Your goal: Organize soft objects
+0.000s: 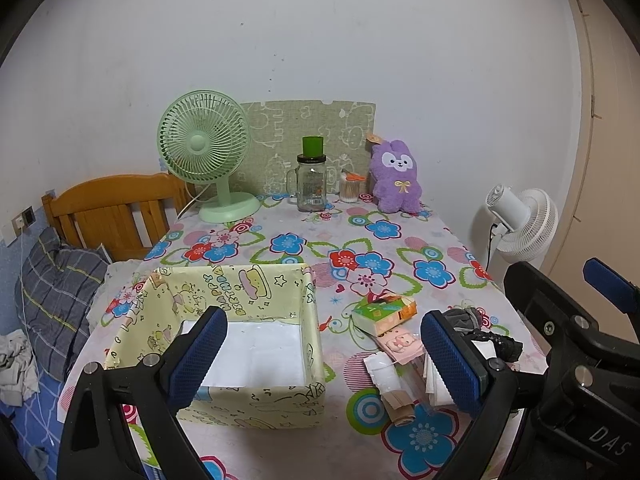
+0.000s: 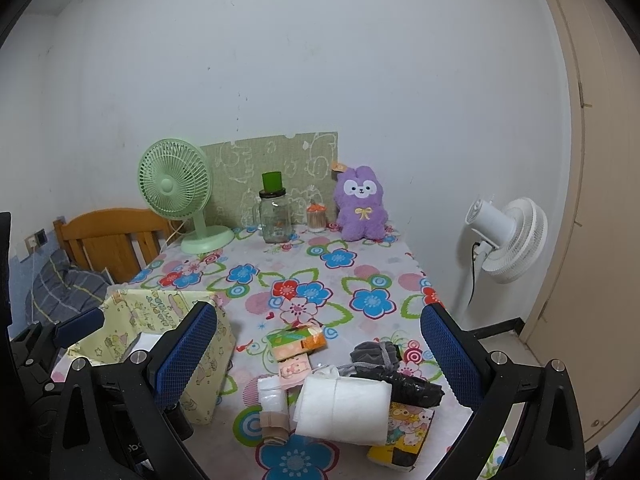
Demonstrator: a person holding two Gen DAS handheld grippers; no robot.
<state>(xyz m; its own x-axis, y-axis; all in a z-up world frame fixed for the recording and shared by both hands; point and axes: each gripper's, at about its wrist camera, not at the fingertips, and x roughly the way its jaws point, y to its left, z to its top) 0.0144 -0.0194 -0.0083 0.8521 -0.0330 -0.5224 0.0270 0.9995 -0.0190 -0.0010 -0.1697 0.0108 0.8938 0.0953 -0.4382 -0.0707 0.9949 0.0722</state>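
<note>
**Soft objects piled at near right of table, box beside them**

Soft objects sit in a loose heap on the floral tablecloth (image 2: 320, 264), near edge, right of the yellow cartoon-print box (image 1: 256, 404). In the heap: a white folded pad (image 2: 344, 404) on top, w/ a black crinkled bundle (image 2: 416, 388) touching its right end; a grey knit item (image 2: 374, 354) just behind; a green-orange tissue pack (image 2: 296, 342) at the far side; a pink cartoon packet (image 2: 294, 370) touching it in front; a small white roll (image 2: 272, 394) at left; a beige strip (image 2: 274, 424) in front of that; a yellow cartoon tissue pack (image 2: 404, 436) partly under the pad.

Box is open-topped, white floor showing, nothing visible inside. It stands just left of the heap, not touching it.

Left gripper (image 1: 324, 356): jaws spread wide, nothing between them, hanging over the box's right side. Right gripper (image 2: 320, 360): jaws also wide apart, empty, hanging above the heap.

Far edge of table, by the wall: green desk fan (image 1: 206, 156), glass jar w/ green lid (image 1: 312, 184), cotton swab tub (image 1: 349, 190), purple plush bunny (image 1: 394, 178). White standing fan (image 2: 508, 240) off the table's right side. Wooden headboard (image 1: 108, 212) at left.
</note>
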